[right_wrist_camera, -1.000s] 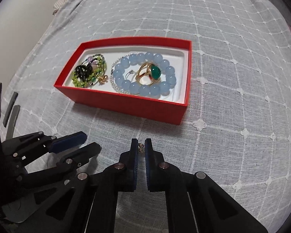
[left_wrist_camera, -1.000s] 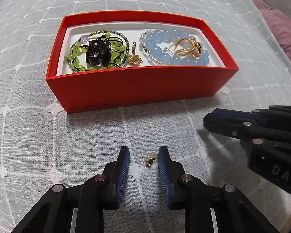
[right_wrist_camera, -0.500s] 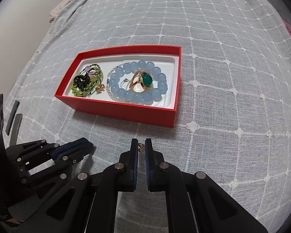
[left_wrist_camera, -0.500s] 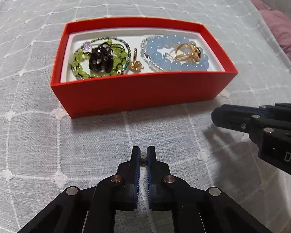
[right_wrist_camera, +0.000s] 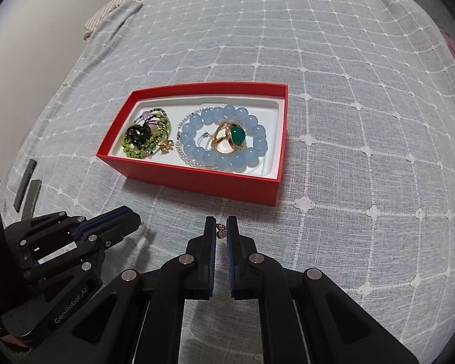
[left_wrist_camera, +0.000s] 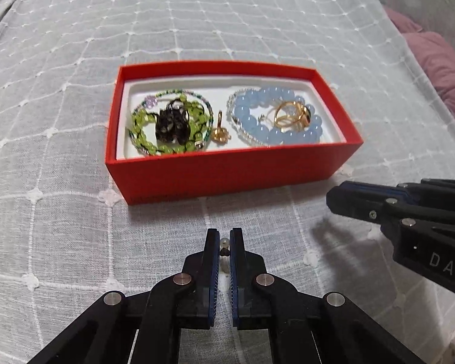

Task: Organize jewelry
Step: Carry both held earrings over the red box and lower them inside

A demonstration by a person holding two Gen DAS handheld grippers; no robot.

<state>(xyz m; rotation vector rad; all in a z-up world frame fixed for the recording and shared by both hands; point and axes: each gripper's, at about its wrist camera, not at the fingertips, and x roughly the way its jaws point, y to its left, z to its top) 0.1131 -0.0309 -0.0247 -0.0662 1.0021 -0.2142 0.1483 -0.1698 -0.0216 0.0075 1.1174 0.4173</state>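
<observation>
A red box with a white lining sits on the bed. It holds a green bead bracelet, a blue bead bracelet, a gold ring with a green stone and a small gold earring. My left gripper is shut on a small pearl earring in front of the box. My right gripper is shut on a small gold and purple earring, also short of the box. Each gripper shows at the edge of the other's view.
A grey checked bedspread covers the whole surface. A striped pillow lies at the far end. A pink cloth lies off to the right in the left wrist view. Two dark flat strips lie at the left.
My left gripper closed on the small earring that lay on the bedspread and lifted it. Both grippers have drawn back and up from the box. The right gripper stayed shut on its earring.
</observation>
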